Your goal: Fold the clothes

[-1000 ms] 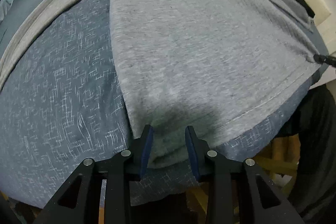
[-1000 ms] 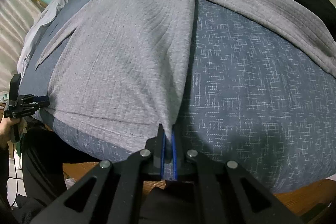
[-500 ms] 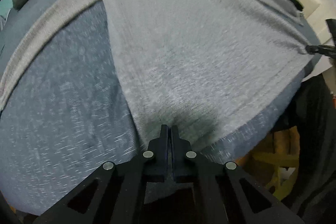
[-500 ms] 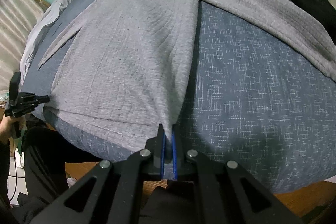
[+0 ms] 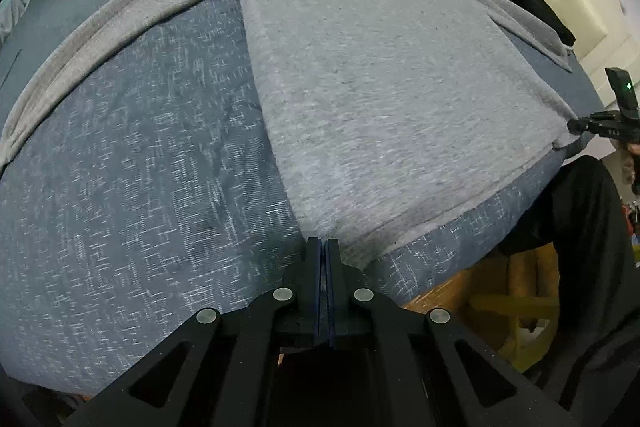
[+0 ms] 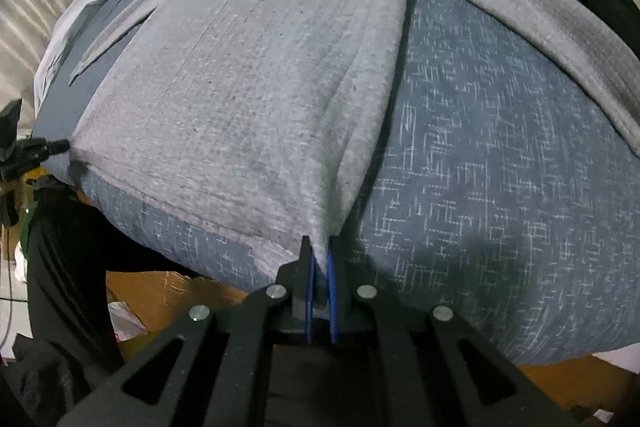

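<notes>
Here both jaws pinch the grey sweater's [image 5: 380,99] hem corners at the bed [image 5: 132,195] edge.

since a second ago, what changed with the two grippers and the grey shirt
The left gripper has closed on the near hem corner of the grey shirt, which it straddled open before, and lifted it slightly. The right gripper stays clamped on the other hem corner. The shirt remains spread on the bed.

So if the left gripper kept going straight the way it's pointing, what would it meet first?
The left gripper, shut, points steeply down at the near-left hem corner of the grey shirt. Going on, it would press that corner into the blue bedspread, though depth is hard to judge.
</notes>
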A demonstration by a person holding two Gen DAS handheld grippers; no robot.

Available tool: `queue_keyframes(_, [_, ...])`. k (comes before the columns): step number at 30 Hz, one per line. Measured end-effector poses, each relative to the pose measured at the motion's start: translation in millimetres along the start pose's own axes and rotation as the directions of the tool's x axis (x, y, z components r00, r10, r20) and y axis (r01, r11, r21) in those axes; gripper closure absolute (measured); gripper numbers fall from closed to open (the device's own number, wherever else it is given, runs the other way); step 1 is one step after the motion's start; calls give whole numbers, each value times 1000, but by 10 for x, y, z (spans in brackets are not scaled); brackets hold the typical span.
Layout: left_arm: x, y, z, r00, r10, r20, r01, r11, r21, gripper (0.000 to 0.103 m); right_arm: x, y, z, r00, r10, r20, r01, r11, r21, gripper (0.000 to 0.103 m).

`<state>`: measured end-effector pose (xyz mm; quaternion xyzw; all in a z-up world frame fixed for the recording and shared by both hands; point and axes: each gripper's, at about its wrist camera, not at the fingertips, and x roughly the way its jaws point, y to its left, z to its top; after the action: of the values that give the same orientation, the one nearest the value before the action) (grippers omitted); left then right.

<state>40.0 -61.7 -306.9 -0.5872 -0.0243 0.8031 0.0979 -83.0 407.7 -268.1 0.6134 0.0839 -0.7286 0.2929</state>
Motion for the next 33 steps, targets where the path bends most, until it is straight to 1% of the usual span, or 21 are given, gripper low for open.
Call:
queue_keyframes(3, [-60,-31,16,1000,-8,7,8,1000,-4,101,-62,-99,3,1000,28,4,-28,998,49,90])
queue_keyframes(4, [-77,-10,-11,1000,-11,13,11,1000,-8,101,-97,-129,4,999,34,14,-34,997,62,84])
queue_keyframes(5, [-70,-3,-4,1000,-8,11,8,1000,-4,101,-135,-157,9,999,38,28,-40,997,72,73])
queue_keyframes(7, [-49,6,22,1000,-1,6,1,1000,5,102,-216,-231,25,996,55,71,-63,992,111,61])
queue_keyframes(9, [-37,18,-9,1000,7,2,-7,1000,12,103,-273,-322,31,987,108,118,-127,978,167,61])
queue_keyframes(11, [-92,63,-29,1000,-11,6,11,1000,1,103,-249,-377,24,982,136,131,-161,964,212,58])
queue_keyframes(14, [-110,111,-27,999,-33,14,33,999,-28,102,-77,-420,24,987,136,82,-153,955,254,55])
queue_keyframes(17, [-122,225,-8,997,-64,41,68,992,-106,102,108,-479,12,987,155,53,-164,935,314,55])
queue_keyframes(18, [-98,257,2,996,-76,38,80,989,-128,100,151,-487,1,983,174,56,-182,926,331,55])
queue_keyframes(21, [-3,347,34,994,-107,31,111,976,-186,80,222,-460,-11,984,174,49,-180,926,332,55])
queue_keyframes(22, [27,350,39,992,-120,26,122,973,-195,79,226,-441,-11,985,166,49,-173,930,324,57])
queue_keyframes(23, [55,350,44,991,-132,22,134,970,-203,79,221,-421,-13,986,162,51,-169,934,315,67])
queue_keyframes(24, [84,346,52,990,-143,19,144,967,-208,79,214,-399,-17,986,158,52,-166,938,305,73])
queue_keyframes(25, [113,342,57,987,-157,16,157,964,-216,79,204,-377,-23,986,156,51,-164,942,294,86])
queue_keyframes(26, [141,338,61,985,-173,13,171,959,-224,79,195,-368,-21,987,151,51,-159,946,281,91])
queue_keyframes(27, [182,347,65,982,-187,8,184,954,-236,79,182,-357,-19,988,144,52,-152,952,265,92])
queue_keyframes(28, [226,358,69,979,-202,4,196,949,-247,79,159,-333,-26,989,136,56,-146,957,249,97])
queue_keyframes(30, [248,350,55,975,-222,-3,214,944,-253,80,101,-287,-34,990,121,72,-134,965,225,97])
queue_keyframes(31, [261,361,53,973,-229,-3,221,941,-256,92,70,-274,-34,990,118,81,-134,966,219,98])
queue_keyframes(32, [275,374,52,972,-237,-2,228,938,-260,100,35,-282,-36,989,118,88,-134,967,215,98])
queue_keyframes(33, [256,376,46,971,-237,3,229,937,-264,99,0,-297,-40,989,116,92,-133,968,211,98])
